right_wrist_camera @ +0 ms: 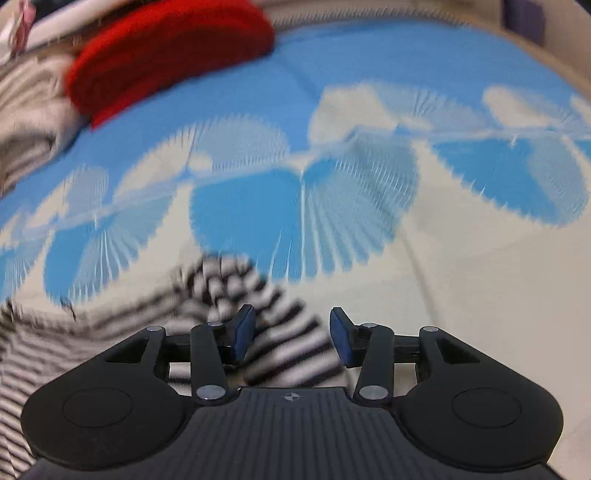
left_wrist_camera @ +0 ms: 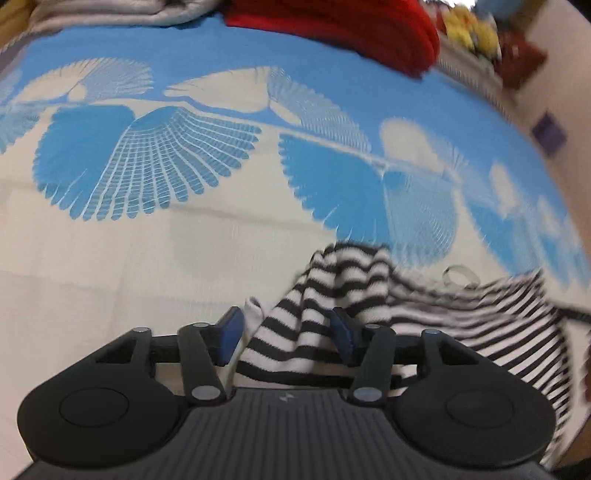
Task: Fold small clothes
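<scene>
A small black-and-white striped garment (left_wrist_camera: 369, 295) lies on a bed sheet with a blue and cream fan pattern. In the left wrist view my left gripper (left_wrist_camera: 286, 332) is open, its blue pads (left_wrist_camera: 231, 332) on either side of a bunched striped fold. The garment spreads to the right of it. In the right wrist view the same garment (right_wrist_camera: 236, 291) is blurred and spreads to the left. My right gripper (right_wrist_camera: 291, 332) is open with a striped fold between its pads (right_wrist_camera: 341, 334), not pinched.
A folded red cloth (left_wrist_camera: 351, 26) (right_wrist_camera: 170, 48) lies at the far edge of the bed. Grey and beige folded fabrics (left_wrist_camera: 110, 11) (right_wrist_camera: 29, 110) sit beside it. Yellow plush toys (left_wrist_camera: 469, 29) stand at the far right. The sheet (left_wrist_camera: 147, 258) (right_wrist_camera: 480, 277) stretches ahead.
</scene>
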A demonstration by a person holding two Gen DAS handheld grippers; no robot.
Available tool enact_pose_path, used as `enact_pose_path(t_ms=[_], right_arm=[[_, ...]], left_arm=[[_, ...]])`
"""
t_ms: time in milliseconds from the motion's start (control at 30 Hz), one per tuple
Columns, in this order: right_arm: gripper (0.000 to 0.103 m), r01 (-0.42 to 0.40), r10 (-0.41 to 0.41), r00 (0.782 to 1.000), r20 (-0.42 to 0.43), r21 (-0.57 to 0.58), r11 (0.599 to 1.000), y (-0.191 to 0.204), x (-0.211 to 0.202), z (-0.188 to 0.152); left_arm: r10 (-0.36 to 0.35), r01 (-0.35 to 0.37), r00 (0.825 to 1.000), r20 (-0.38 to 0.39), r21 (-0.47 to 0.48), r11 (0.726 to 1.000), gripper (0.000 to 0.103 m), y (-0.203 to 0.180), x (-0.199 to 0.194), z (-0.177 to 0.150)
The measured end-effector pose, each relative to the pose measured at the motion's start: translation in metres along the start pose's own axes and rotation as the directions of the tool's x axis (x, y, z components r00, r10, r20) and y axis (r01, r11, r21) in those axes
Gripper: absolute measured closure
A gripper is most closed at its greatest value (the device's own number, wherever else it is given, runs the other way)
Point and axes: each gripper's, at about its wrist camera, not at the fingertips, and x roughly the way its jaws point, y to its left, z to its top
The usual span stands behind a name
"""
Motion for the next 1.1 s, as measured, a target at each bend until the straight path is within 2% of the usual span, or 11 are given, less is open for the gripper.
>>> enact_pose_path(t_ms=[67, 100, 167, 233, 300, 367, 467, 600, 700, 833, 1100], right_arm=[[0.064, 0.025, -0.025, 1.0, 0.005, -0.053, 0.998, 0.008, 0.003, -0.003], [0.095, 0.018, -0.017, 1.0, 0.013, -0.063, 0.998, 0.011, 0.003, -0.001], [0.101, 0.031, -0.029, 0.998, 0.061, -0.046, 0.998, 0.013, -0.002, 0.002], [0.101, 0.059, -0.058, 0.985, 0.162, -0.002, 0.998, 0.011, -0.012, 0.008], [0.101, 0.065, -0.069, 0.974, 0.216, 0.026, 0.998, 0.009, -0.017, 0.01], [0.101, 0.11, -0.106, 0.978, 0.18, -0.011, 0.994, 0.014, -0.007, 0.008], [0.094, 0.124, -0.122, 0.992, 0.04, -0.064, 0.99, 0.02, 0.012, 0.002], [0.073, 0.118, -0.117, 0.99, 0.076, -0.014, 0.993, 0.013, -0.016, -0.001], [0.073, 0.024, -0.03, 0.997, 0.071, 0.085, 0.996, -0.008, -0.048, -0.01], [0.071, 0.004, -0.007, 0.998, 0.067, 0.052, 0.999, -0.018, -0.091, -0.024], [0.059, -0.039, 0.041, 0.998, -0.055, 0.036, 0.999, -0.027, -0.114, -0.092]], left_arm=[[0.025, -0.025, 0.999, 0.027, 0.016, 1.0, 0.096, -0.003, 0.001, 0.001], [0.069, -0.069, 0.995, 0.071, 0.003, 0.998, 0.102, 0.001, -0.006, 0.001], [0.159, -0.153, 0.967, 0.201, -0.045, 0.987, 0.102, 0.007, -0.023, 0.005], [0.157, -0.151, 0.962, 0.224, -0.045, 0.988, 0.101, 0.009, -0.026, 0.008], [0.161, -0.164, 0.98, 0.113, 0.017, 0.986, 0.1, 0.004, -0.007, 0.003], [0.243, -0.243, 0.97, 0.019, 0.112, 0.963, 0.096, -0.001, 0.007, -0.007], [0.277, -0.279, 0.96, 0.03, 0.116, 0.953, 0.091, 0.003, -0.009, -0.01], [0.15, -0.149, 0.985, 0.089, -0.018, 0.989, 0.069, 0.023, -0.066, -0.01], [0.096, -0.093, 0.995, 0.03, -0.096, 0.991, 0.069, 0.034, -0.095, -0.019], [0.042, -0.042, 0.999, 0.012, -0.01, 0.999, 0.068, 0.029, -0.134, -0.054], [-0.03, 0.012, 0.979, -0.202, -0.092, 0.996, 0.062, 0.038, -0.099, -0.131]])
